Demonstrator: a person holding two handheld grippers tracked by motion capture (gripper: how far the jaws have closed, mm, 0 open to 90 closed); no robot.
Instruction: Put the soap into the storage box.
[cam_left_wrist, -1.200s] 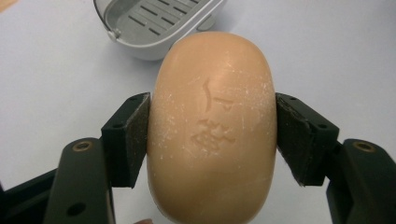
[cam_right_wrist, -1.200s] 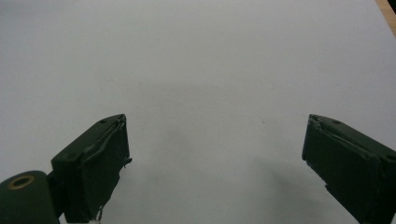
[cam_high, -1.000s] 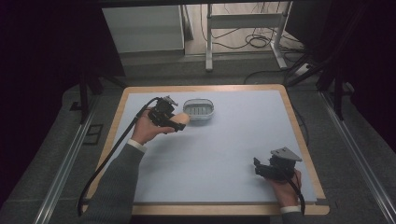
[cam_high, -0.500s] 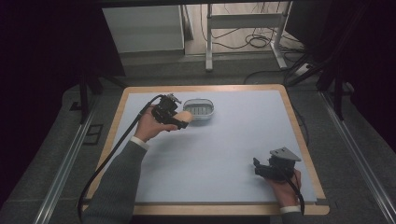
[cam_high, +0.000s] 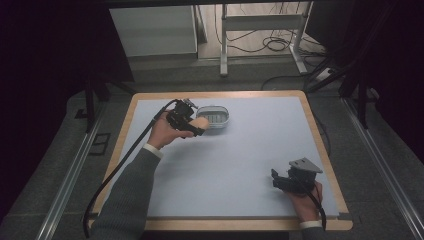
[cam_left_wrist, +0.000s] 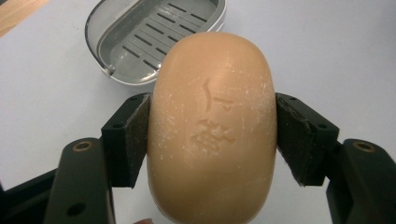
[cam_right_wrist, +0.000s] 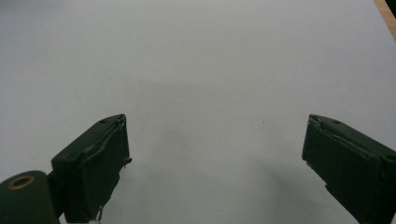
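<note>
Soap (cam_left_wrist: 212, 126), a tan oval bar with a stamped mark on its face, sits clamped between the two black jaws of the left gripper (cam_left_wrist: 212, 140), each pad pressed flat against one of its long sides. Seen from above, the bar (cam_high: 200, 123) hangs just off the near-left edge of the soap dish (cam_high: 214, 116), close to its rim but not yet over the slatted floor. The dish (cam_left_wrist: 154, 39) is a grey oval tray with drain slots, empty, lying on the pale table mat (cam_high: 240, 150) toward the far side. From the dish, the person's left hand (cam_high: 164, 134) and grey sleeve run back toward the near edge of the table. Well away from the dish, at the near-right corner of the mat, the right gripper (cam_high: 276, 180) rests low with its jaws spread wide and nothing between them; its own view looks out over bare mat (cam_right_wrist: 196, 70).

By my reading the carry is nearly over and the placing is about to start. The next move calls for bringing the bar over the middle of the dish, lowering it until it rests on the slats, then easing the jaws apart without dragging the light tray along.
</note>
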